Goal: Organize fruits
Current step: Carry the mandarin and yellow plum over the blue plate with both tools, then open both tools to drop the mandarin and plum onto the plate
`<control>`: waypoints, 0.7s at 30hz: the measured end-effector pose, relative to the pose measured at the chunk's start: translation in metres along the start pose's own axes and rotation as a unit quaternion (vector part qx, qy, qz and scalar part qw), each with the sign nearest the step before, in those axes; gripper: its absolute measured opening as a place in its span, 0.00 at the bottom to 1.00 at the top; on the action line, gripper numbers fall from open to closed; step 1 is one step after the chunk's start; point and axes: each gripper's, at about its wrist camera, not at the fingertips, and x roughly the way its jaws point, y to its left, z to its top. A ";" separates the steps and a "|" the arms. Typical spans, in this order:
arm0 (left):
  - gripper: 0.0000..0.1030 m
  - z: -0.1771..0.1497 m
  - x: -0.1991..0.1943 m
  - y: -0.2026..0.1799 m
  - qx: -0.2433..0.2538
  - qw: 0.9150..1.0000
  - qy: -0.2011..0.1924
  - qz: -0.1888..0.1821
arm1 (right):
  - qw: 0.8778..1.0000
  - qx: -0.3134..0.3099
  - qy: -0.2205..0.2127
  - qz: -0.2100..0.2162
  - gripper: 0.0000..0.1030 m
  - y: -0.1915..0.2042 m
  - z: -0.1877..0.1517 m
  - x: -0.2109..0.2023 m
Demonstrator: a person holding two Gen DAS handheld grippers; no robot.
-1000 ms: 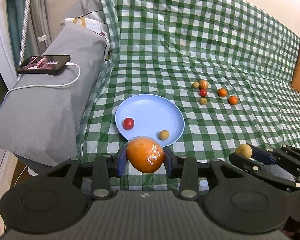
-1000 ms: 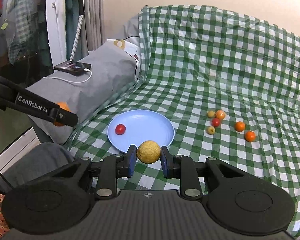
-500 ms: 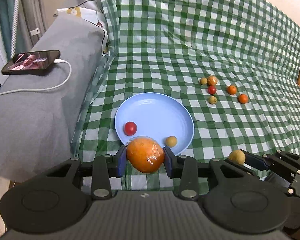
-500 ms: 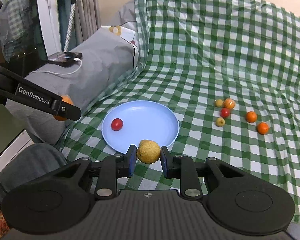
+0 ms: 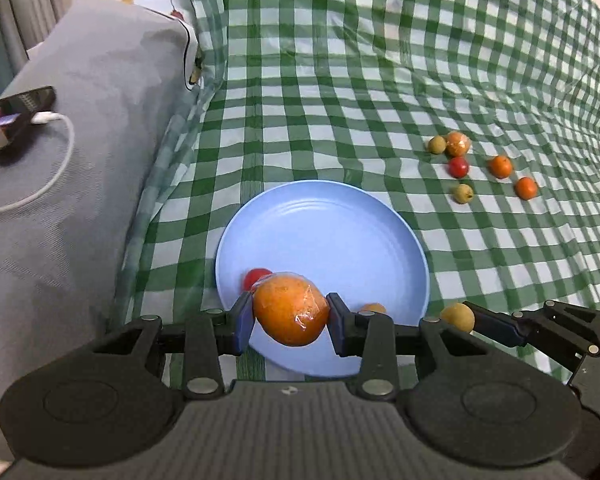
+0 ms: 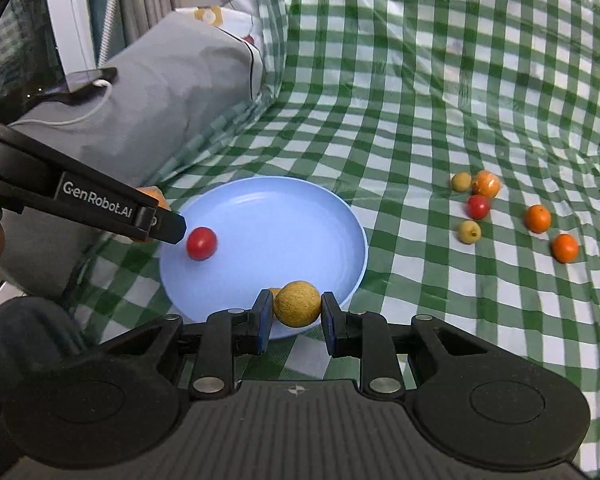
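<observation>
My left gripper (image 5: 290, 322) is shut on a plastic-wrapped orange (image 5: 290, 308) and hangs over the near rim of the blue plate (image 5: 332, 240). My right gripper (image 6: 294, 316) is shut on a small tan-yellow fruit (image 6: 297, 304), also over the plate's (image 6: 268, 224) near edge. On the plate lie a red cherry tomato (image 6: 201, 243) and a small yellow fruit (image 5: 374, 308), both partly hidden behind the held fruits. In the left wrist view the right gripper (image 5: 470, 322) shows at the right with its fruit (image 5: 457, 317). In the right wrist view the left gripper's finger (image 6: 100, 204) reaches in from the left.
Several loose fruits lie on the green checked cloth (image 5: 340, 100) right of the plate: a wrapped orange (image 5: 458, 143), a red tomato (image 5: 458, 167), two small oranges (image 5: 500, 166), two yellowish ones (image 5: 463, 193). A grey cushion (image 5: 80, 140) at left carries a charging phone (image 5: 8, 124).
Both grippers have come forward and down toward the plate, still gripping their fruits. The plate and loose fruits look larger and nearer; the phone has slid to the left edge.
</observation>
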 end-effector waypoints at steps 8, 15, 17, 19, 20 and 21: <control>0.41 0.015 0.048 0.003 0.007 1.000 0.017 0.004 | 1.000 -0.010 0.016 -0.001 0.26 -0.003 0.013 0.044; 0.43 0.018 0.079 0.008 0.024 0.999 0.027 0.004 | 0.999 -0.030 0.025 0.007 0.26 0.002 0.021 0.076; 0.61 0.020 0.078 0.009 0.033 0.999 0.017 0.003 | 0.999 -0.039 0.033 0.014 0.28 0.002 0.028 0.082; 0.98 0.021 0.066 0.009 0.035 0.999 -0.008 0.011 | 0.998 -0.045 0.033 0.005 0.48 0.001 0.034 0.079; 1.00 0.019 0.057 0.009 0.032 0.999 -0.026 0.014 | 0.999 -0.044 0.030 0.001 0.63 0.001 0.036 0.075; 0.99 0.018 0.049 0.010 0.032 0.999 -0.037 0.015 | 0.999 -0.042 0.024 -0.004 0.68 0.001 0.037 0.069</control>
